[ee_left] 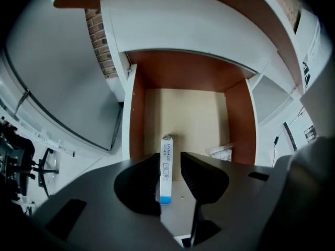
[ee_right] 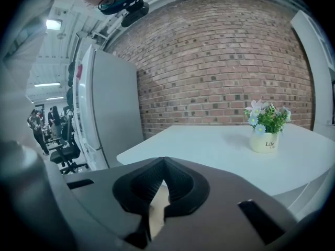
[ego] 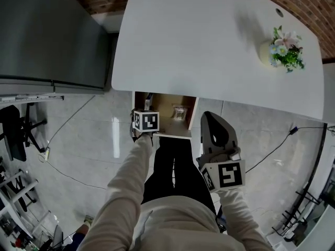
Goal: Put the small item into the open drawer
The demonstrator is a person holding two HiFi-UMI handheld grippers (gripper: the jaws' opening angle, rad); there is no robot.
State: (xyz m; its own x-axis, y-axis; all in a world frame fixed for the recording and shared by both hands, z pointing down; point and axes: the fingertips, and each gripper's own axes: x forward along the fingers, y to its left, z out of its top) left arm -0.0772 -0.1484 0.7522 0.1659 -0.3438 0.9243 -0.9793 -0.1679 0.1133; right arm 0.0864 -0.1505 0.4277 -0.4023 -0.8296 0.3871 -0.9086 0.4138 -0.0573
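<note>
- White box (ee_left: 166,169) loose between the left gripper's (ee_left: 170,157) spread jaws could tip outside the drawer (ee_left: 137,119).
- Right gripper (ee_right: 163,163) jaws are pressed together.

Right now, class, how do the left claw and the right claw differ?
The left claw stands open with a slim white-and-blue box between its jaws; the right claw is shut and empty. The left claw points into the open drawer; the right claw faces the white table. Both have dark ribbed pads.
</note>
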